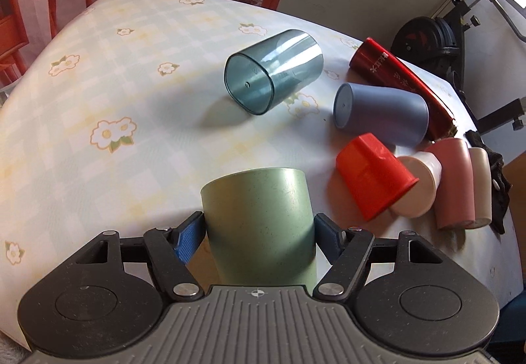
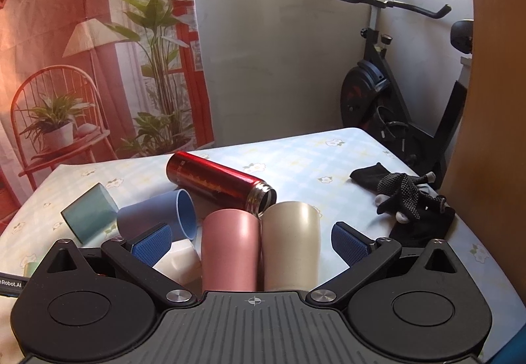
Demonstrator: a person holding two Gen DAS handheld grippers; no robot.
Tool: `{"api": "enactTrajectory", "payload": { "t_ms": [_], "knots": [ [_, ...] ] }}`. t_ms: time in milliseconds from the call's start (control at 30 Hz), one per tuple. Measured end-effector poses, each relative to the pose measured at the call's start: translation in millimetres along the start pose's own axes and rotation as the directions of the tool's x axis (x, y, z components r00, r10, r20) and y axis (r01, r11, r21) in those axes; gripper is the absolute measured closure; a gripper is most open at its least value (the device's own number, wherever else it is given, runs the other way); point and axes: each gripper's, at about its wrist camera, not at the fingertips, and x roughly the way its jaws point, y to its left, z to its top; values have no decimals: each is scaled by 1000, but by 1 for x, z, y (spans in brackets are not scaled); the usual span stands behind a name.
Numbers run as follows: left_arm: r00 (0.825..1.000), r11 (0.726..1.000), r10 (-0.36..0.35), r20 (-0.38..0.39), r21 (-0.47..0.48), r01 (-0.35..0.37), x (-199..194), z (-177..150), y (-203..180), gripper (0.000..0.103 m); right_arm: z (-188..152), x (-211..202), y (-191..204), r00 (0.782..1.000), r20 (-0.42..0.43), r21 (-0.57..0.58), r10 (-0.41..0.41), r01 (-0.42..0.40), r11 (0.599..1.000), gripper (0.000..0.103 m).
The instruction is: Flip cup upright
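Observation:
My left gripper is shut on a green cup, its blue pads pressed on both sides of the cup, held over the table. My right gripper is open, and between its blue fingers lie a pink cup and a beige cup side by side; the pads do not touch them. On their sides lie a clear teal cup, a blue-grey cup, a red cup and a red flask.
The flowered tablecloth covers the table. Black gloves lie at the table's right edge. An exercise bike stands behind the table. A printed curtain hangs at the back left.

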Motion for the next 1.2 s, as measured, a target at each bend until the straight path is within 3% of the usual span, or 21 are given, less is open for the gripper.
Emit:
{"api": "enactTrajectory", "payload": {
  "t_ms": [267,533,800,967,1200],
  "knots": [
    [1000,999,-19,3,37,18,-2,-12,-11,30,-4,-9,15,1000,-18,-19,23,-23,1000,0],
    [997,996,-76,-6,-40,75,-8,-8,-2,27,-4,-17,24,998,-40,-23,47,-48,999,0],
    [988,997,-72,137,15,70,-51,3,8,27,-6,-13,50,989,-92,-41,119,-123,992,0],
    [968,999,11,251,28,-18,-79,10,29,25,-10,2,83,964,-175,-50,202,-214,976,0],
    [935,990,132,328,-6,-138,-97,14,57,24,-27,36,142,880,-366,-33,303,-337,941,1]
  ]
}}
